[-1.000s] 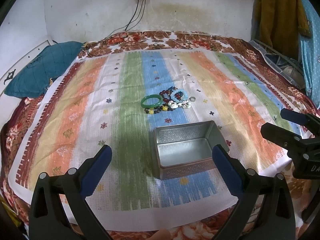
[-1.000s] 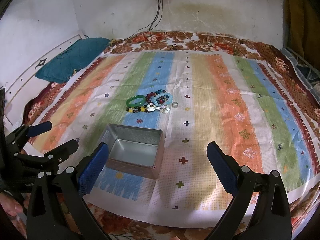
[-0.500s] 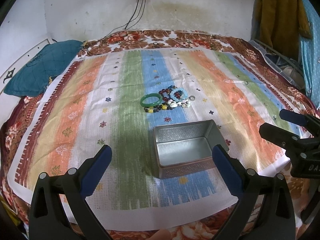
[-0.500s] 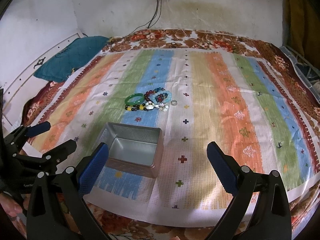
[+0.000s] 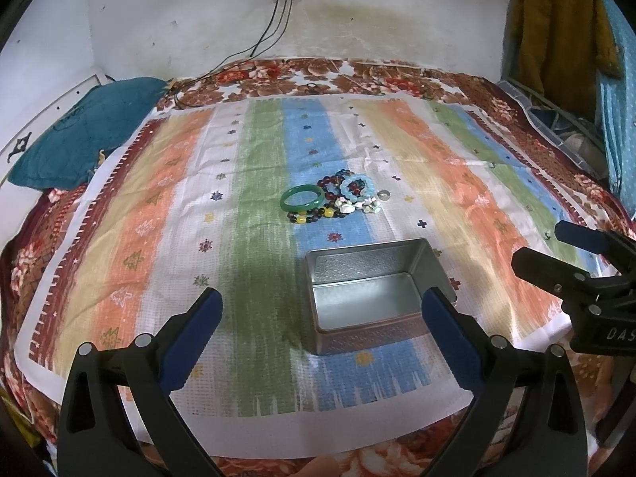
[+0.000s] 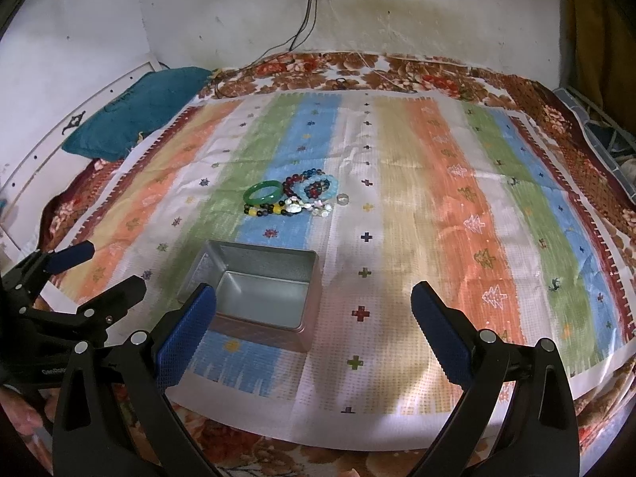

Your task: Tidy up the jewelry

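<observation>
An open metal tin (image 5: 377, 290) stands on the striped cloth (image 5: 254, 206) spread over the bed, its interior bare. Beyond it, well apart, lies the jewelry: a green bangle (image 5: 303, 198), beaded bracelets (image 5: 349, 189) and a small ring (image 5: 383, 195), clustered and touching. The left claw (image 5: 318, 318) and right claw (image 6: 314, 310) both stand wide, holding nothing.

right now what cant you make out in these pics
- Bracelet pile: both views, too small and overlapped to count strands.
- Small ring: too small to tell its material.
- Tin box: right wrist view, the right tongs hide its near left corner.
- Left tongs: in the left wrist view, a finger covers the box's near right corner.
</observation>
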`<state>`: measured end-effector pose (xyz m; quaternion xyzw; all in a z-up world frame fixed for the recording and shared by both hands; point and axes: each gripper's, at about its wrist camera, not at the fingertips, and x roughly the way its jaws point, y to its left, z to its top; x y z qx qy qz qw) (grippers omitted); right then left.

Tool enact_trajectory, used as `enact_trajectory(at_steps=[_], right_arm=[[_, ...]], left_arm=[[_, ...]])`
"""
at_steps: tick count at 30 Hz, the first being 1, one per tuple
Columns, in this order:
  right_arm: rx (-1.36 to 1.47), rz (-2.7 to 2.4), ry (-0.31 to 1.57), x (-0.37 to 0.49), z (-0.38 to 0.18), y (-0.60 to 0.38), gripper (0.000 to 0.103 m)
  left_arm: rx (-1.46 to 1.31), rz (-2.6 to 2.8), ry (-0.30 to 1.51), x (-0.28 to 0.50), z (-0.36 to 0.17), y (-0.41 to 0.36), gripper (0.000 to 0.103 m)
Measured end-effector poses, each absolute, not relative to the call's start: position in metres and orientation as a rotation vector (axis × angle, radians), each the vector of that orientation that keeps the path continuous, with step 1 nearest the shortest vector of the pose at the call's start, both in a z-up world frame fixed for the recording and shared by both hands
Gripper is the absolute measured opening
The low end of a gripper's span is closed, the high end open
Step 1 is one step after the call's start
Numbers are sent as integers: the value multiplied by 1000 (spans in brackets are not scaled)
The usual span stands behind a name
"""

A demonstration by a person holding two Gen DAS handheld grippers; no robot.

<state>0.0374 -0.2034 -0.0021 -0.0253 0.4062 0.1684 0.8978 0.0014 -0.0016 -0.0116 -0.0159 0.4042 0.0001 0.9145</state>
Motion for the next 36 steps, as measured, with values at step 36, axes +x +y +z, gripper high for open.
enact_trajectory(at_steps=[36], right_arm=[[-58,330,854,78,-7,-193,99]], left_arm=[[-16,60,837,53,-22,26,98]])
